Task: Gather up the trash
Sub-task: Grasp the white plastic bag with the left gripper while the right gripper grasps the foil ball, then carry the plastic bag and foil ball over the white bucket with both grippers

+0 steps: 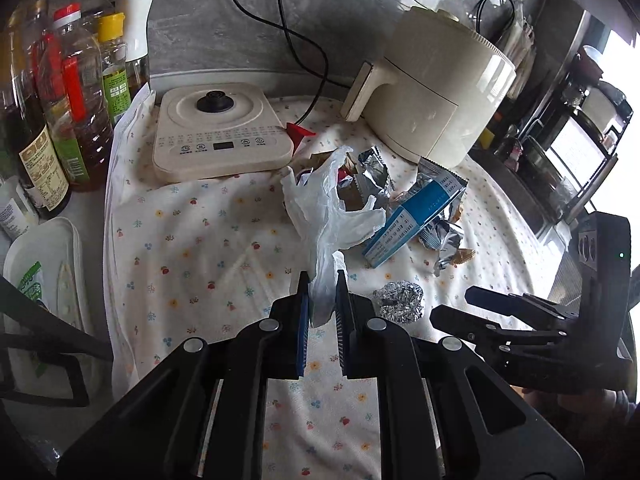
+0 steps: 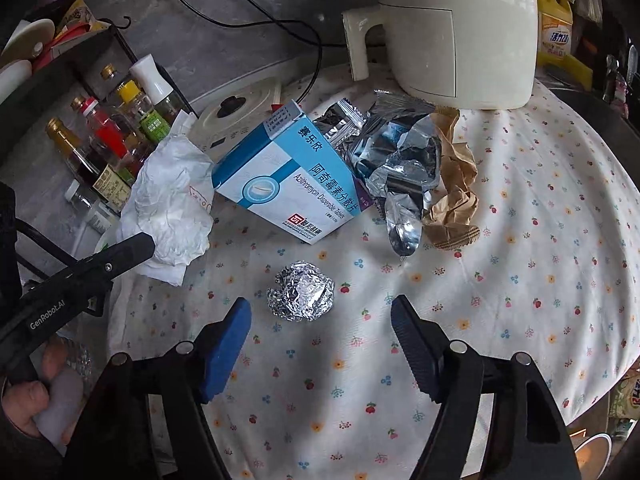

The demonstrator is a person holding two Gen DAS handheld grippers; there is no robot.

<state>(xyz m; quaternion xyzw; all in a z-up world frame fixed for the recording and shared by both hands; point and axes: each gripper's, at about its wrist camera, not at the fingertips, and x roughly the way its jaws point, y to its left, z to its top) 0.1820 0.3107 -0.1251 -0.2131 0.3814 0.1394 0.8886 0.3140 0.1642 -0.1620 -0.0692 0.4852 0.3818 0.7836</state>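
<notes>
Pinching a thin white plastic bag (image 1: 328, 216), the left gripper (image 1: 323, 300) is lifting its lower end off the floral tablecloth (image 1: 192, 248); the crumpled foil ball (image 1: 400, 300) is lying just to its right.

Hovering spread over the same foil ball (image 2: 301, 293), the right gripper (image 2: 320, 312) is touching nothing, apparently, while a blue medicine box (image 2: 280, 176) and silver wrappers (image 2: 400, 168) are sitting beyond.

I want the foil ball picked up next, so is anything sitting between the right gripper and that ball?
Nothing visible does. The foil ball lies alone on the flowered cloth, just ahead of the open right gripper. The blue medicine box and the crumpled wrappers lie beyond it.
</notes>
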